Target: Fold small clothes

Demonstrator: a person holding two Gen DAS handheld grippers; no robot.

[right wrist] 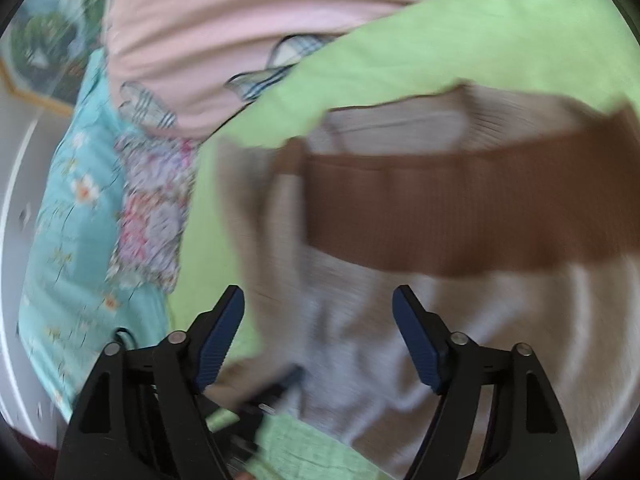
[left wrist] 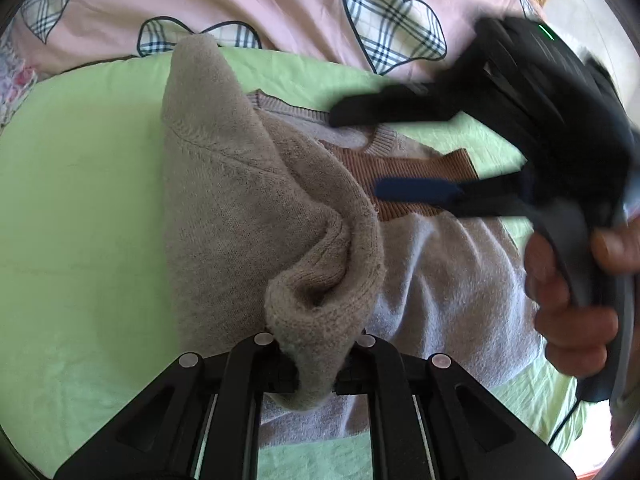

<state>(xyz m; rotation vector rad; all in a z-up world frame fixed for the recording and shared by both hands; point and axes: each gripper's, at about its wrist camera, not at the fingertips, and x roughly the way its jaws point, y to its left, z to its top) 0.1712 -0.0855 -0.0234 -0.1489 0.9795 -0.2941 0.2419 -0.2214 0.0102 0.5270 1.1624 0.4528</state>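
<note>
Sweater [left wrist: 432, 264], a small pale knit with a brown ribbed band [left wrist: 404, 176] across the chest, is lying on the green sheet [left wrist: 80, 200] of a bed, one sleeve [left wrist: 240, 200] being lifted. Soft, light and floppy, it is likely sagging wherever unsupported, so cuffs and hems are looking like the best holds. The left claw [left wrist: 314, 372] is pinching the fuzzy sleeve cuff tight; the right claw [right wrist: 318, 340] is gaping wide over the body, gripping nothing.

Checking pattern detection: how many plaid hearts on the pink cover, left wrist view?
3: plaid heart upper centre-right, one at the upper-left edge, one partly behind the sweater sleeve. More may be hidden.
</note>
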